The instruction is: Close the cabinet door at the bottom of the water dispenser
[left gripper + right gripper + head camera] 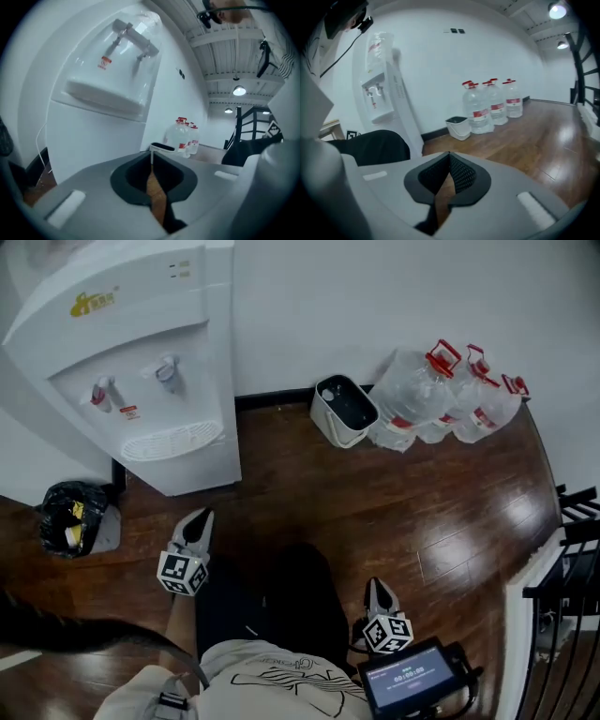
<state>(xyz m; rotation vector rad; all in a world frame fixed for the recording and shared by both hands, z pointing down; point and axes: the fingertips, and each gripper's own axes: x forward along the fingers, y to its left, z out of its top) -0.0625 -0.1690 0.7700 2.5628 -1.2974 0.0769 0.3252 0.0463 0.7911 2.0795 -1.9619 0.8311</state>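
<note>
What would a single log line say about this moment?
left gripper: shut, empty | right gripper: shut, empty | water dispenser: ahead, not touched | cabinet door: appears closed

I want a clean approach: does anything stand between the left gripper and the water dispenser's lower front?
Nothing visible does. Only bare wooden floor separates the left gripper from the water dispenser; the black bag sits off to one side.

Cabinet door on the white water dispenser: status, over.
Left claw shut, empty; right claw likewise. White cabinet door looks flush, closed. Black rubbish bag beside it, off the path.
</note>
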